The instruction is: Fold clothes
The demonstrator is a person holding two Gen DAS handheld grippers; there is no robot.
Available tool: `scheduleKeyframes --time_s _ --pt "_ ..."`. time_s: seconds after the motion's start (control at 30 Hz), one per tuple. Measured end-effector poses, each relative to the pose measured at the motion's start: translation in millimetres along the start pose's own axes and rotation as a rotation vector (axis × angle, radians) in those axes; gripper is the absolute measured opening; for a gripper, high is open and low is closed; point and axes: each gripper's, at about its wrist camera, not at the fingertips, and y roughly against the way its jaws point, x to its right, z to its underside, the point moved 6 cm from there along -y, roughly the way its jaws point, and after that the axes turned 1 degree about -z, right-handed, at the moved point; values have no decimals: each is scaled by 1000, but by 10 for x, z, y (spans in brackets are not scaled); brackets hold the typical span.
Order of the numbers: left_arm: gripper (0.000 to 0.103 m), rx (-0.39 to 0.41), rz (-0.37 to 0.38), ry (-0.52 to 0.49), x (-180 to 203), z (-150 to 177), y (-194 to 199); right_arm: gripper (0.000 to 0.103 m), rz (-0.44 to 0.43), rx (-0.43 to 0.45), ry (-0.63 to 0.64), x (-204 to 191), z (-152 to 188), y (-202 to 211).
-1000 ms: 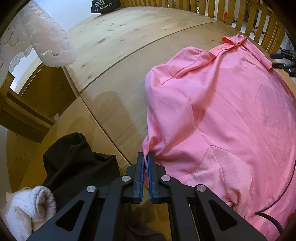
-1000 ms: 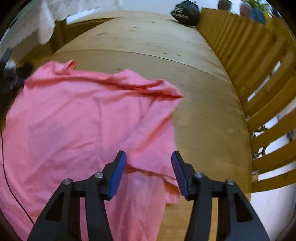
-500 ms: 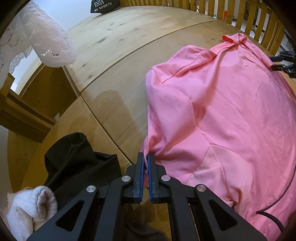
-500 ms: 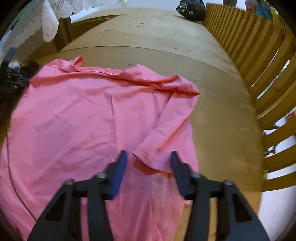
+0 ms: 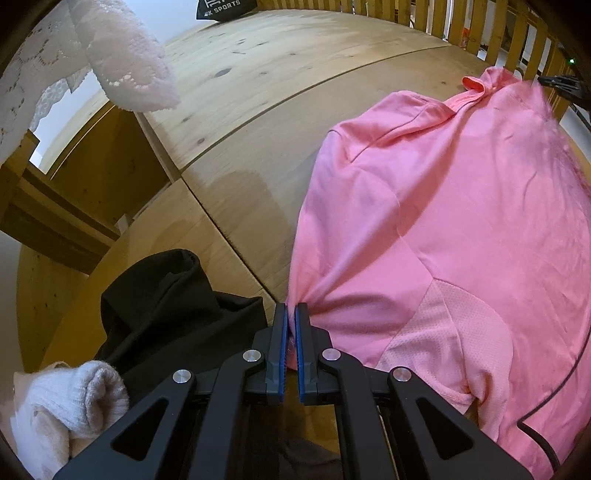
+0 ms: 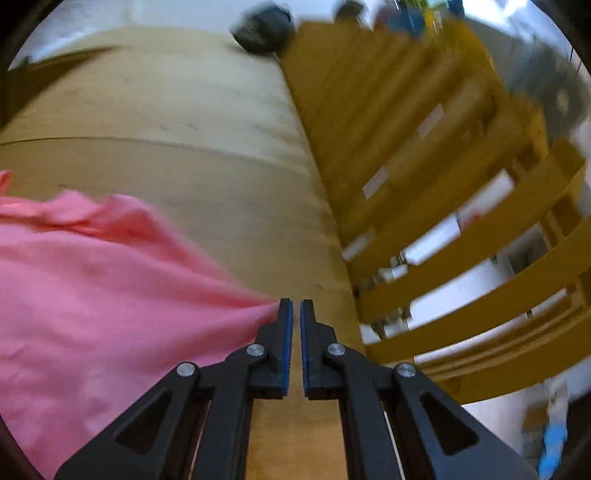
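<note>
1. A white knit bundle (image 5: 70, 402) and a black garment (image 5: 166, 310) lie at the desk's (image 5: 258, 110) near left edge.
2. The left gripper (image 5: 290, 314) has its fingers clamped on the pink shirt's (image 5: 443, 240) near left hem.
3. The pink shirt lies spread across the desk's middle, collar toward the far railing (image 5: 461, 22).
4. The right gripper (image 6: 296, 308), fingers together, pinches the shirt's right edge near the desk's right edge; the view is motion-blurred.
</note>
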Motion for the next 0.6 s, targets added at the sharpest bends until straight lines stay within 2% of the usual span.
scheduleKeyframes --time_s 0.03,0.07,0.13,0.2,0.37,0.4,0.43,0.47,0.53,0.6 --pt "4 -2 -2 -2 2 0 0 9 16 -31 -27 64 0 -67" --pt "4 -8 -5 -8 5 4 1 15 2 -25 -43 74 2 -47" --pt "4 -21 -13 -18 3 24 4 51 -76 14 -44 4 1 81" --pt "4 -26 -28 -28 -13 35 44 53 -91 60 -22 -121 -59 196" --pt "4 44 -49 -2 -82 -124 300 51 -296 91 71 -709 -249 306" --pt "5 56 -51 -22 -52 -190 353 49 -302 86 95 -824 -281 273" --pt "8 85 -34 -112 -18 -251 392 49 -306 80 120 -939 -314 240" --pt "7 95 -41 -111 -4 -322 427 49 -310 72 140 -1023 -339 206" --pt "7 96 -10 -109 88 -506 422 49 -325 52 164 -1182 -418 124" --pt "7 106 20 -165 329 -721 354 49 -378 44 144 -1251 -458 83"
